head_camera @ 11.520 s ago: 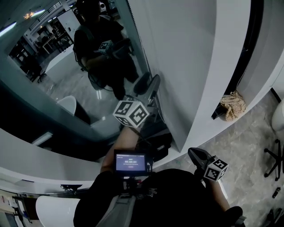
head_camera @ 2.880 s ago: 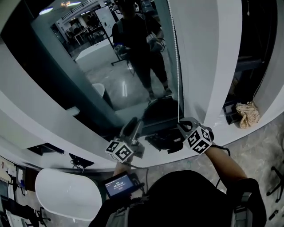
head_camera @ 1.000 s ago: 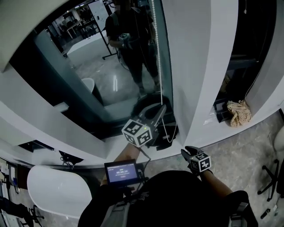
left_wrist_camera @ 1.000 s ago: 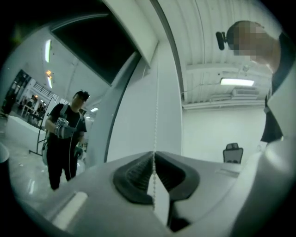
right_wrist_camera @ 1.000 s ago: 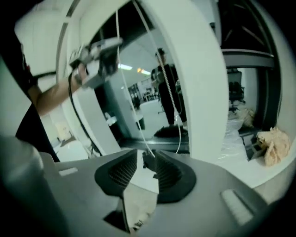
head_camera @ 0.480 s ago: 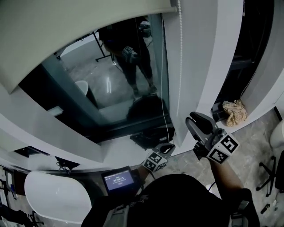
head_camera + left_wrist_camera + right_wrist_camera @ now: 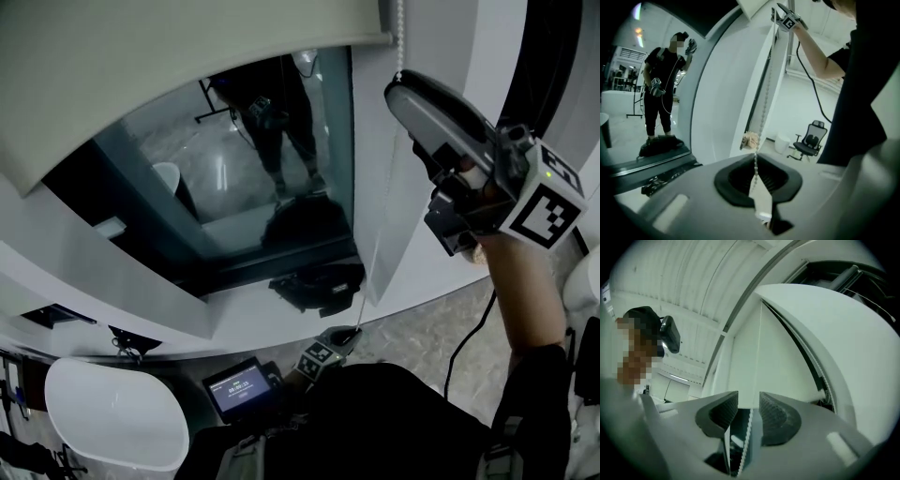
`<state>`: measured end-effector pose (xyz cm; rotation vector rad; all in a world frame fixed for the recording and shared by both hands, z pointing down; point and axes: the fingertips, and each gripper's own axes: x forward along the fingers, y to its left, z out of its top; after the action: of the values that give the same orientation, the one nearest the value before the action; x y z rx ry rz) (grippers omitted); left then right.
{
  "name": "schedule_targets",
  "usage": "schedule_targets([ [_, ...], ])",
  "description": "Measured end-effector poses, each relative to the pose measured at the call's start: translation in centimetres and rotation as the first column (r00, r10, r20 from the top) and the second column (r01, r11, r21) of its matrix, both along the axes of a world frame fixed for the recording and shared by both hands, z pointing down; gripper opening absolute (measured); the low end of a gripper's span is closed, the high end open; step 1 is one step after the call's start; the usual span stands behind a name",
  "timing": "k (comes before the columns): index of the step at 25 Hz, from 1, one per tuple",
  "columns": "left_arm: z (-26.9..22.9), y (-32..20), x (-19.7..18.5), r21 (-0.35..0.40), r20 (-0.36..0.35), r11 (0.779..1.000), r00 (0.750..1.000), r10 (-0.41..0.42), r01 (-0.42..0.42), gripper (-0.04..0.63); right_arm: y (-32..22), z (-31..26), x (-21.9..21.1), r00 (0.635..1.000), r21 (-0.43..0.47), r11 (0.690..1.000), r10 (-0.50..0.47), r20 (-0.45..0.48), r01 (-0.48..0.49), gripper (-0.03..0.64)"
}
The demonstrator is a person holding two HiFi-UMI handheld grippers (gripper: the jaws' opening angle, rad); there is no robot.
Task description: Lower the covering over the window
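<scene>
Pale fabric, the blind (image 7: 187, 56) covers only the top of the frame, with the dark window (image 7: 272, 159) bare below it. Upper right, the right hand-held gripper (image 7: 749, 404) is opening, and the chain (image 7: 762, 112) runs between its pads untouched. At bottom centre, the left hand-held gripper (image 7: 758, 183) pinches that chain low down. Best to clamp the right squarely on the beads before the left releases, then pull straight along the chain's line.

Blind (image 7: 187, 66) above window (image 7: 281, 159), chain (image 7: 400, 37) at right
The blind is sitting upper left, over the window; the chain is hanging just right of both, running down toward lower centre.
</scene>
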<state>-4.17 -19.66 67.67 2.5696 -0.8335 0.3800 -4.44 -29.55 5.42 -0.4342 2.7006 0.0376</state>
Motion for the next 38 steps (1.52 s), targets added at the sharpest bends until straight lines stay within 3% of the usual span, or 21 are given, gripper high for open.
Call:
schedule_targets([
  [4,-0.4,-0.6,-1.6,0.003,0.016,1.0,1.0,-0.026,0.026,0.015,-0.9,-4.9,-1.1,1.0,0.065,0.998,0.011,-0.009,-0.01,0.128],
  [6,0.4,-0.4,-1.9,0.009,0.022,0.999,0.999,-0.04,0.04,0.015,-1.0,-4.9,-1.2,1.0,0.068,0.998,0.019,-0.021,-0.018,0.02],
  [9,1.0,-0.4,-2.3,-0.006,0.026,0.997,0.997,-0.079,0.079,0.017,-1.4,-4.5,-0.9,0.994,0.135,0.987,0.093,-0.057,-0.084,0.015],
  [11,1.7,-0.3,-3.0,-0.03,0.068,0.995,0.993,-0.092,0.094,0.018,-1.4,-4.5,-0.3,0.986,0.196,0.972,0.147,-0.074,-0.131,0.013],
  [14,3.1,0.0,-4.7,-0.052,0.14,0.991,0.983,-0.119,0.127,0.017,-1.2,-4.3,-0.1,0.982,0.225,0.966,0.156,-0.103,-0.13,0.012],
  [19,3.8,0.1,-9.6,-0.09,0.141,0.955,0.953,-0.267,0.281,0.017,-1.4,-0.4,0.1,0.968,0.183,0.974,0.166,-0.189,-0.131,0.012],
  [22,1.6,0.2,-12.6,-0.089,0.108,0.917,0.919,-0.38,0.39,0.018,-1.5,5.6,-0.2,0.918,0.236,0.956,0.246,-0.31,-0.176,0.012],
  [24,-0.7,0.0,-14.5,-0.054,0.093,0.898,0.898,-0.43,0.436,0.018,-1.1,10.0,-0.5,0.886,0.277,0.942,0.287,-0.365,-0.191,0.012],
  [28,-7.8,-1.6,-16.0,0.07,0.038,0.882,0.882,-0.47,0.466,0.018,-0.4,17.5,-0.9,0.875,0.224,0.954,0.277,-0.396,-0.2,0.012],
  [29,-10.1,-2.1,-15.8,0.11,0.016,0.88,0.885,-0.466,0.461,0.018,-0.3,19.4,-1.1,0.856,0.232,0.948,0.3,-0.422,-0.218,0.012],
  [33,-18.1,-4.3,-14.4,0.276,-0.125,0.867,0.91,-0.395,0.415,0.018,-0.1,28.4,-2.3,0.718,0.268,0.922,0.386,-0.579,-0.279,0.012],
  [36,-24.3,-5.4,-12.5,0.353,-0.225,0.857,0.923,-0.311,0.375,0.018,0.7,35.1,-3.0,0.646,0.234,0.931,0.363,-0.671,-0.28,0.012],
  [38,-27.2,-5.8,-11.7,0.413,-0.261,0.847,0.934,-0.243,0.335,0.018,1.2,38.7,-3.1,0.618,0.198,0.937,0.34,-0.709,-0.289,0.012],
])
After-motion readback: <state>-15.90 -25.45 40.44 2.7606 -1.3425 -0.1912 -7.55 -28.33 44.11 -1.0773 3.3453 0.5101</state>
